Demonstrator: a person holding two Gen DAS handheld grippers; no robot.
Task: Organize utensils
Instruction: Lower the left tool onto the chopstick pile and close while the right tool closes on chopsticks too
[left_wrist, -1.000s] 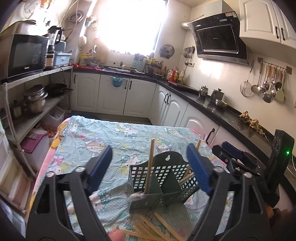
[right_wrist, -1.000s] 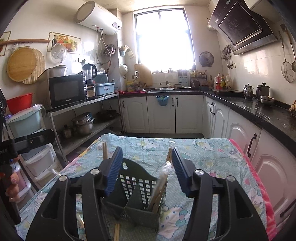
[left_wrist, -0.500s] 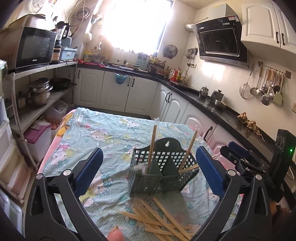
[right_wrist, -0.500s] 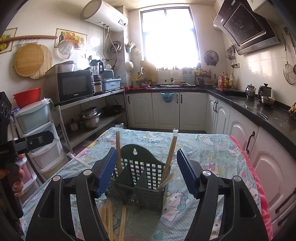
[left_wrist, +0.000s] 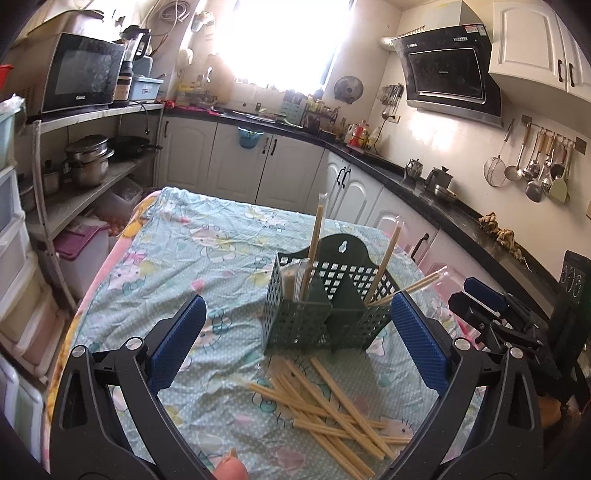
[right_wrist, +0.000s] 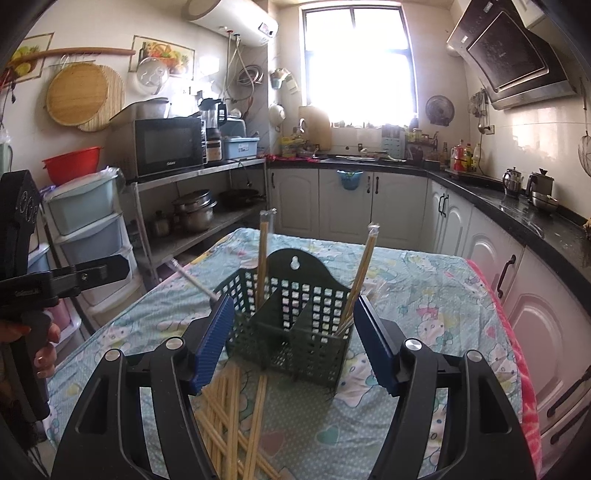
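Observation:
A dark green perforated utensil holder (left_wrist: 295, 321) (right_wrist: 306, 343) stands upright on the patterned tablecloth (left_wrist: 207, 251). Wrapped chopsticks (left_wrist: 316, 236) (right_wrist: 263, 254) stand in its left and right compartments. One more pokes out sideways through the mesh. Several loose chopsticks (left_wrist: 332, 410) (right_wrist: 236, 413) lie crossed on the cloth in front of the holder. My left gripper (left_wrist: 297, 310) is open wide and holds nothing, short of the holder and above the loose sticks. My right gripper (right_wrist: 294, 310) is open too, and the holder stands just beyond its pads, untouched.
Each view shows the other gripper at its side: the right one (left_wrist: 491, 306), the left one (right_wrist: 55, 280) with a hand on its handle. A shelf rack with pots (left_wrist: 85, 162) is left of the table, white cabinets (left_wrist: 354, 192) right and behind.
Both grippers have drawn back from the holder and their jaws stand wider. The loose chopsticks in front of the holder have come into full view.

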